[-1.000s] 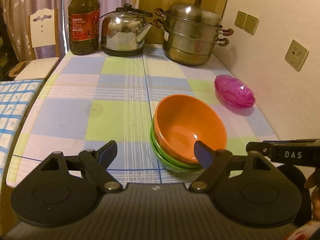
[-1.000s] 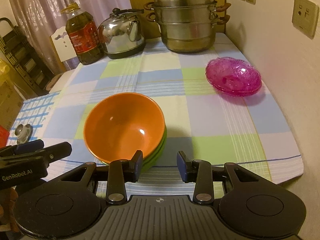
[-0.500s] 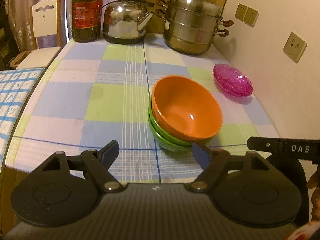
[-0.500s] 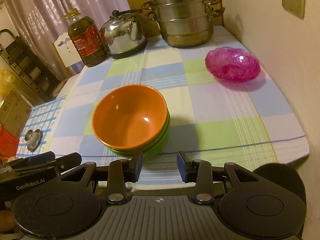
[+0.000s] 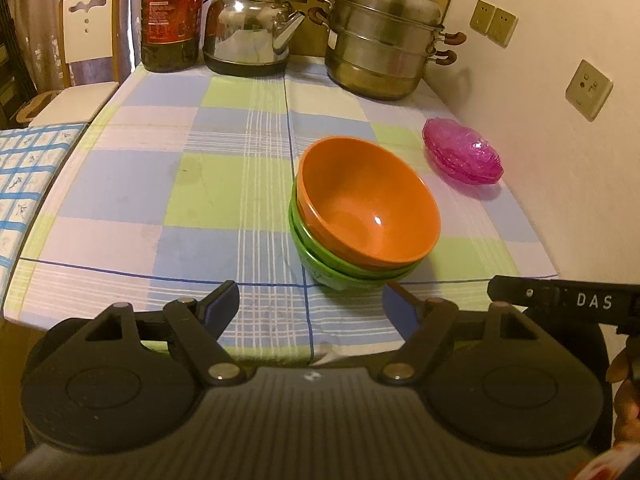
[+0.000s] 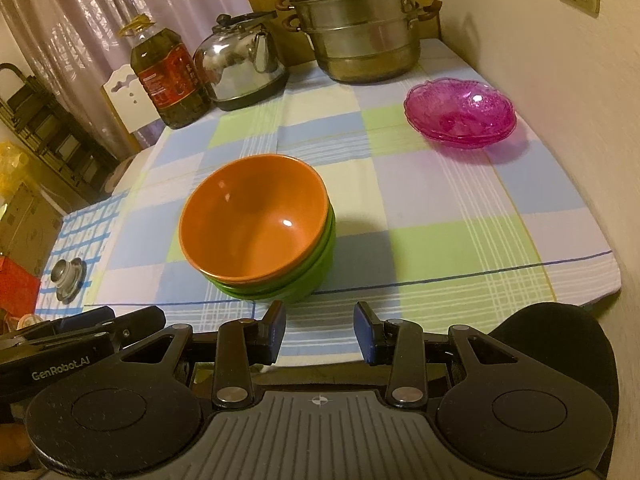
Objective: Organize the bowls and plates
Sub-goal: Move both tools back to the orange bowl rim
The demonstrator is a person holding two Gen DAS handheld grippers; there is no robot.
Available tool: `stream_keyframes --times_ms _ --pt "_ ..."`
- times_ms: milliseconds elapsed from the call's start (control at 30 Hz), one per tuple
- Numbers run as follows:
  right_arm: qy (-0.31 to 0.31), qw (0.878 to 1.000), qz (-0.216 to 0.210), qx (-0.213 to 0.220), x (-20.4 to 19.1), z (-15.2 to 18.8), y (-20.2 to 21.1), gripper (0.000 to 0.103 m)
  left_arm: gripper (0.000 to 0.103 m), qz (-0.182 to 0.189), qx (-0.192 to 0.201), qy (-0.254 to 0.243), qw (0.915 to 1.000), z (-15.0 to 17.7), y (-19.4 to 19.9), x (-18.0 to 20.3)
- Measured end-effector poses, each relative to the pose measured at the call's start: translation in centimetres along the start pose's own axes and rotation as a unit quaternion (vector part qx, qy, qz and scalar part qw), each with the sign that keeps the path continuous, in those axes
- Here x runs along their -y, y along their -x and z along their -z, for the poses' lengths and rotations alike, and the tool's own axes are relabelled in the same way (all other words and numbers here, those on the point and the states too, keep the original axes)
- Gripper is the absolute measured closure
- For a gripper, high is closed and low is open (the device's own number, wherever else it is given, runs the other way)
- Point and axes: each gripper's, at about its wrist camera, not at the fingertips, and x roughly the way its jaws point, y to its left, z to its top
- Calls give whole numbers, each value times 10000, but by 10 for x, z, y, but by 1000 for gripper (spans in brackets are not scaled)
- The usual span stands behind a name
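An orange bowl (image 5: 366, 204) sits nested on a stack of green bowls (image 5: 340, 272) near the front of the checked tablecloth; the stack also shows in the right wrist view, with the orange bowl (image 6: 252, 220) on the green bowls (image 6: 308, 276). Stacked pink glass plates (image 5: 462, 156) lie by the right wall, also in the right wrist view (image 6: 460, 114). My left gripper (image 5: 310, 306) is open and empty, at the table's front edge, short of the bowls. My right gripper (image 6: 320, 330) is open and empty, just in front of the bowl stack.
A steel steamer pot (image 5: 384, 48), a kettle (image 5: 250, 38) and an oil bottle (image 5: 170, 16) stand along the table's back edge. The wall with sockets (image 5: 588, 90) runs along the right. A white chair (image 5: 86, 40) and a side table with blue-patterned cloth (image 5: 20, 176) are at the left.
Both grippers have pulled back towards the table's front edge, away from the bowl stack. The bowls and plates have not moved. Both grippers stay open.
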Motion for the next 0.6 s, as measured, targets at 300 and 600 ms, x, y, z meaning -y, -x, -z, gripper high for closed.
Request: stream_keyframes --times_ms 300,600 --pt "-84 9999 -66 -17 2 -13 -9 65 27 38 -72 45 10000 -19 -14 -4" --pt "-134 9998 -54 -120 6 -36 -33 65 28 125 -82 57 9999 -47 -40 -6"
